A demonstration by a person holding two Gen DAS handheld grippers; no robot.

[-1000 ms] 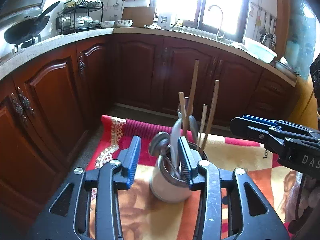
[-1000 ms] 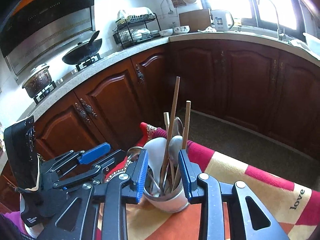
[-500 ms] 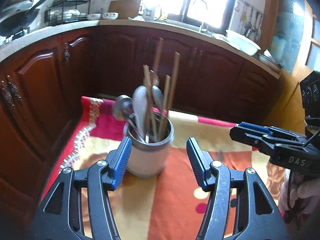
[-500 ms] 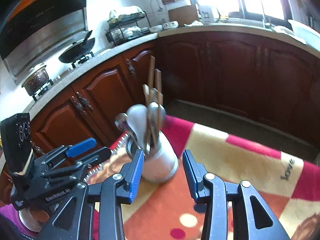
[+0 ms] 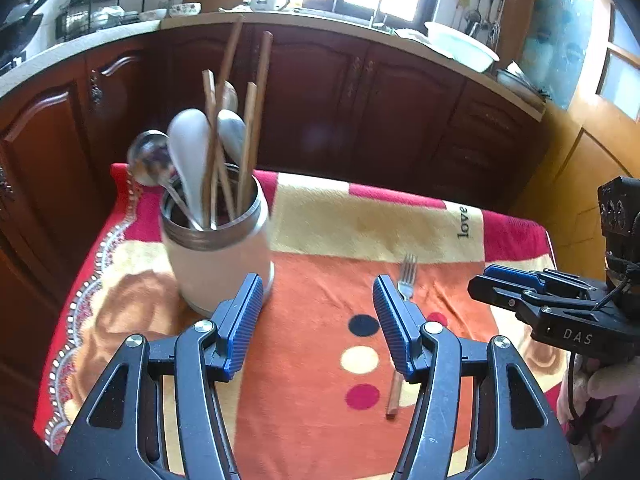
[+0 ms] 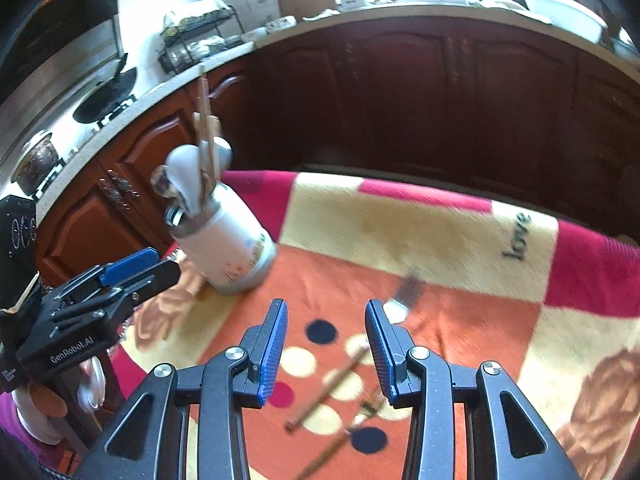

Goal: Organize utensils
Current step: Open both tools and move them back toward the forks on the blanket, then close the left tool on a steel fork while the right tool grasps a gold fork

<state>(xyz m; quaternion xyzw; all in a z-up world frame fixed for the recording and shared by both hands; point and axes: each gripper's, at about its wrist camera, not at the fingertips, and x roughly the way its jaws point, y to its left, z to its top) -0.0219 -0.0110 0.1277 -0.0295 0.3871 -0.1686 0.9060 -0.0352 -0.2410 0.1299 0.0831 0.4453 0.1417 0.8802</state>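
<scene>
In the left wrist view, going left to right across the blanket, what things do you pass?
Utensil holder packed with spoons and chopsticks → fork lying on the blanket → right gripper reaching in from the right edge.

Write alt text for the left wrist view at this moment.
The left gripper, jaws open and empty, hovers over a patterned blanket. A white utensil holder with spoons and chopsticks stands just beyond its left finger; a fork lies by its right. The right gripper enters at the right edge.
</scene>
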